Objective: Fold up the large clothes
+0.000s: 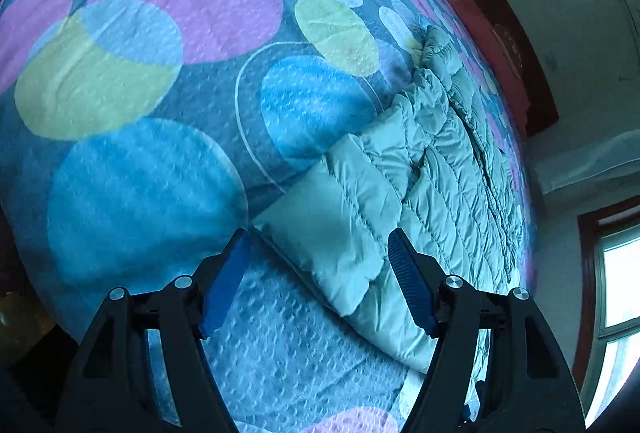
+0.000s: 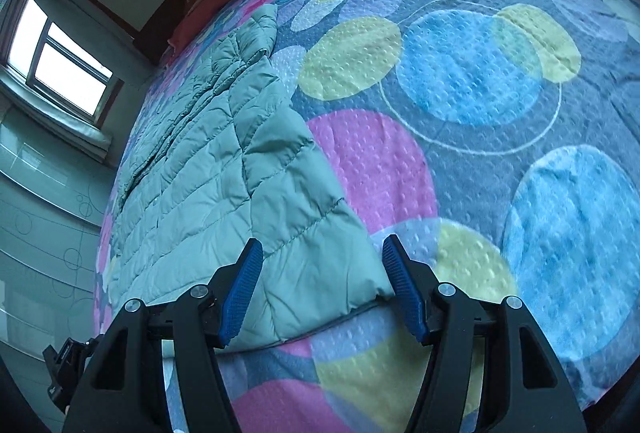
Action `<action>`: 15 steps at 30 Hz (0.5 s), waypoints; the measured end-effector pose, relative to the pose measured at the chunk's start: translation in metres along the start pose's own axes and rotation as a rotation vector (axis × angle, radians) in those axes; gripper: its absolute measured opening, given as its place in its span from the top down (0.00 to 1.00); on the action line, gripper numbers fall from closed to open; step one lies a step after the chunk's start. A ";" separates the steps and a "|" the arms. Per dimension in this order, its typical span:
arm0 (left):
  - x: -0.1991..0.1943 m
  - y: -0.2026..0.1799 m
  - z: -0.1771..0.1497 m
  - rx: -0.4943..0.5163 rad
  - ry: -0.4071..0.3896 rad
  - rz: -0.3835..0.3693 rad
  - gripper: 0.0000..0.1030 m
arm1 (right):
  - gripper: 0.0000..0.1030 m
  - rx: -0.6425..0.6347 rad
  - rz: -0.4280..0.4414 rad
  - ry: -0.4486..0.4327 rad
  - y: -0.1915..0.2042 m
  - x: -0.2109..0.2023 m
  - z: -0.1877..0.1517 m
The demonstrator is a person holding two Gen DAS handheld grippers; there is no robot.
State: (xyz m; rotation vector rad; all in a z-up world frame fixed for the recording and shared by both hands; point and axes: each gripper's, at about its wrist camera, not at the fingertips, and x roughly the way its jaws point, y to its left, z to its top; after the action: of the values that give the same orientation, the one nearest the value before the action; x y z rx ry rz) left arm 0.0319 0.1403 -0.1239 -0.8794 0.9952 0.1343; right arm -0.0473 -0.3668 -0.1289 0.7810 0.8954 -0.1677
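While a quilted jacket (image 1: 432, 169) lay near the edge of the circle-patterned bedspread (image 1: 160, 93), left tongs (image 1: 316, 281) and right tongs (image 2: 322, 289) were held wide open, empty; a window (image 2: 60, 65) was seen.

jacket (image 1: 432, 169) near hem behind right finger | bedspread (image 2: 480, 81) cut by frame edges

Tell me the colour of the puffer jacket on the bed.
Pale mint green jacket, quilted; clearest in the right wrist view.
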 end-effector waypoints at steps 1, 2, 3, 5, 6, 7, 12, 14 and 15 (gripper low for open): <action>0.000 -0.001 -0.003 0.004 -0.004 -0.009 0.32 | 0.40 0.015 0.023 0.005 0.000 -0.001 -0.003; 0.001 -0.003 -0.004 0.006 -0.005 -0.020 0.32 | 0.40 0.038 0.053 0.016 -0.001 0.000 -0.006; 0.003 -0.003 -0.005 0.005 -0.001 -0.033 0.32 | 0.40 0.057 0.081 0.029 -0.001 0.002 -0.007; 0.007 -0.005 -0.006 -0.004 0.001 -0.063 0.32 | 0.40 0.074 0.122 0.039 0.002 0.004 -0.012; 0.009 -0.006 -0.005 0.000 -0.005 -0.071 0.32 | 0.40 0.066 0.123 0.029 0.004 0.005 -0.013; 0.011 -0.008 -0.005 0.013 -0.017 -0.073 0.33 | 0.40 0.055 0.126 0.021 0.007 0.006 -0.013; 0.019 -0.015 -0.004 0.061 -0.046 -0.079 0.49 | 0.44 0.052 0.165 0.009 0.014 0.016 -0.012; 0.026 -0.017 -0.003 0.070 -0.007 -0.114 0.66 | 0.51 0.050 0.182 0.023 0.017 0.022 -0.013; 0.029 -0.017 -0.004 0.065 0.005 -0.118 0.71 | 0.56 0.046 0.183 0.020 0.019 0.023 -0.012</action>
State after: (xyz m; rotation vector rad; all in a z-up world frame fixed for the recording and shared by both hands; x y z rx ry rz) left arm 0.0537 0.1182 -0.1379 -0.8764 0.9448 -0.0001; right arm -0.0322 -0.3412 -0.1409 0.9041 0.8366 -0.0192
